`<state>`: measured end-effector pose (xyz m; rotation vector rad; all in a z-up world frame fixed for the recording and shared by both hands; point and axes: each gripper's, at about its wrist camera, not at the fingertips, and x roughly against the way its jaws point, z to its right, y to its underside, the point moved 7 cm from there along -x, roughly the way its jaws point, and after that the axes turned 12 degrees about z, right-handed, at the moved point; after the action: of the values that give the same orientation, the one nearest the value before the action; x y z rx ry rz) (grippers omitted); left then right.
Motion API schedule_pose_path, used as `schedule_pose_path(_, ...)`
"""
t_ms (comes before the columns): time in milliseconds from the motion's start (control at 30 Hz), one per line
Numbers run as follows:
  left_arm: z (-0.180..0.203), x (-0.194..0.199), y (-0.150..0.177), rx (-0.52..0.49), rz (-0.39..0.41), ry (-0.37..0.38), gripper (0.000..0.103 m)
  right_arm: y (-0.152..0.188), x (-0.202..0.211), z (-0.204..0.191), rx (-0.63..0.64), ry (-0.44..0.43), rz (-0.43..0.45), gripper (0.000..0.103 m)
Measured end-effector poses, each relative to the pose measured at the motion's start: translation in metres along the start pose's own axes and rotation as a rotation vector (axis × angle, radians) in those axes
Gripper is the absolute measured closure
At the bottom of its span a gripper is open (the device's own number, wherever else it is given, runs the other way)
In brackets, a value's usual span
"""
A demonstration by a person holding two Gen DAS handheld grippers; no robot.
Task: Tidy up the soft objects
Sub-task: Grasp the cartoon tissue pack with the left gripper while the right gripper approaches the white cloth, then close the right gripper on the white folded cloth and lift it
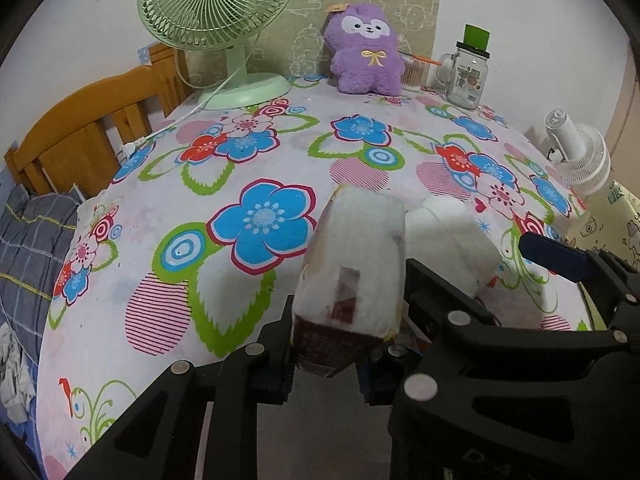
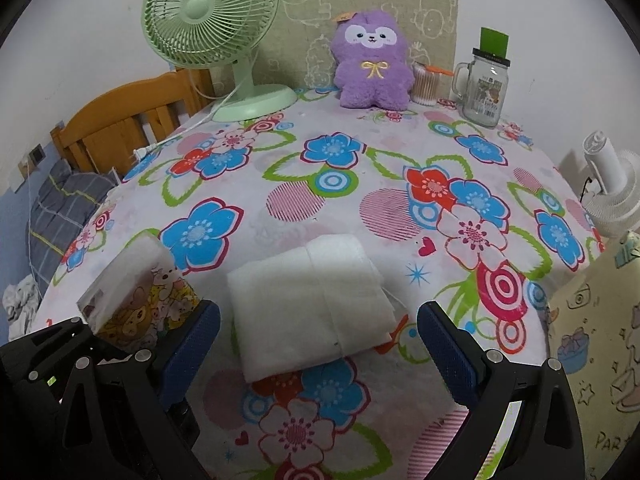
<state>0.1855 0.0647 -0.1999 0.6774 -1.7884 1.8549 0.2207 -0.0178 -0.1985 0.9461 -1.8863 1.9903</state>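
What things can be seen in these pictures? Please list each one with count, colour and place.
tissue pack: 1, white with cartoon print, held in left gripper
folded white cloth: 1, white, near table edge
plush toy: 1, purple, back of table
desk fan: 1, green, back left
glass jar mug: 1, clear, back right
cotton swab tub: 1, clear, beside plush toy
white fan: 1, right of table
tablecloth: 1, floral
left gripper: 1, black
right gripper: 1, black and blue, around cloth

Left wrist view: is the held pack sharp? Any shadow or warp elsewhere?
Left wrist: tissue pack in the left gripper looks soft, washed out. Right wrist: shadow lies across the white folded cloth between the open right gripper fingers; fisheye bows the table edges in both.
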Motion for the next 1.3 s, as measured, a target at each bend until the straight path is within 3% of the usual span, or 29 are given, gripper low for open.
schedule_pose_path(433, 0.003, -0.01, 0.001, 0.001, -0.028, 0.01, 0.079, 0.006, -0.027, 0.0, -0.036, -0.021, -0.058, 0.004)
schedule_pose_path(900, 0.01, -0.007, 0.003, -0.033, -0.021, 0.008, 0.079, 0.007, -0.015, -0.003, -0.018, -0.04, -0.031, 0.044)
schedule_pose_path(1300, 0.023, 0.006, 0.004, -0.044, 0.001, 0.019, 0.079, 0.01, 0.005, 0.001, -0.027, -0.05, -0.02, 0.058)
